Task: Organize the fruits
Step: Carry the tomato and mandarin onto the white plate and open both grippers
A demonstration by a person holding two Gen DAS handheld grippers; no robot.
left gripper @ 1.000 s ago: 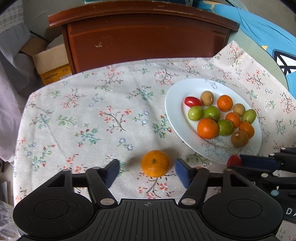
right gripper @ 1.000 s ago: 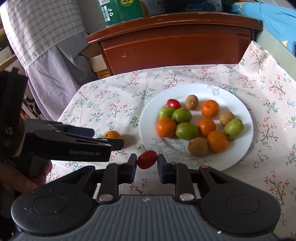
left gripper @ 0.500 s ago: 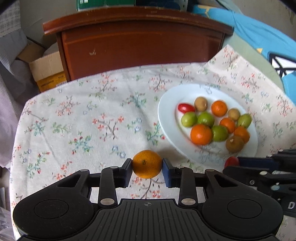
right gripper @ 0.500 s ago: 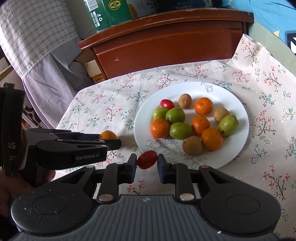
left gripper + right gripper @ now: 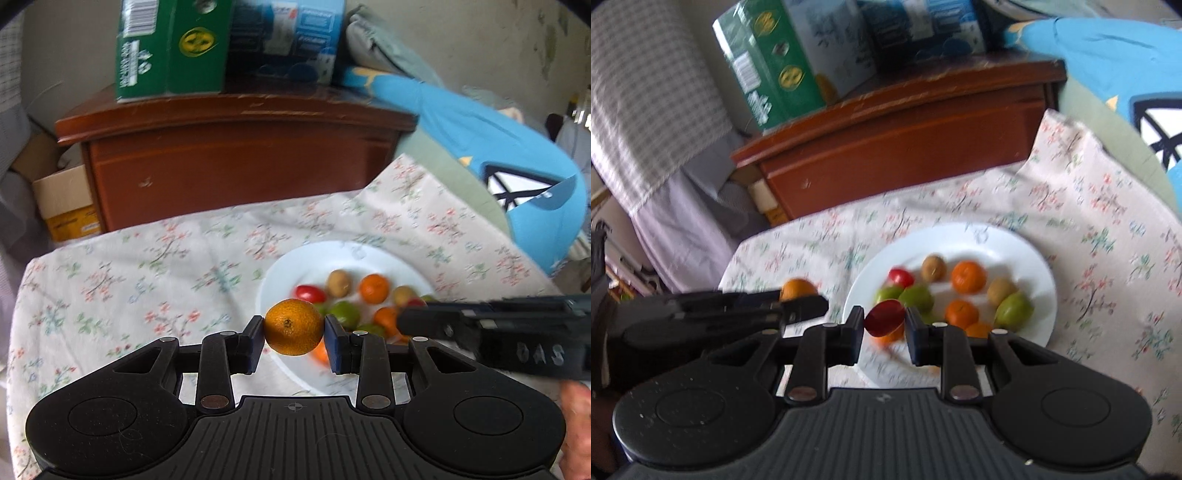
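My left gripper (image 5: 294, 334) is shut on an orange mandarin (image 5: 293, 326) and holds it in the air over the near left edge of the white plate (image 5: 291, 266). My right gripper (image 5: 885, 322) is shut on a red cherry tomato (image 5: 885, 318) and holds it above the plate (image 5: 1008, 240). The plate carries several mandarins, green fruits, brown fruits and one red tomato (image 5: 900, 277). The left gripper with its mandarin (image 5: 798, 288) shows at the left of the right wrist view. The right gripper's body (image 5: 498, 332) shows at the right of the left wrist view.
A floral tablecloth (image 5: 147, 280) covers the table. Behind it stands a brown wooden cabinet (image 5: 236, 162) with a green box (image 5: 170, 48) and a blue box on top. A cardboard box (image 5: 62, 199) sits at the left, blue fabric (image 5: 498, 136) at the right.
My left gripper closed on the mandarin, lifted it off the cloth and moved right toward the plate. My right gripper rose and moved forward over the plate with the tomato.
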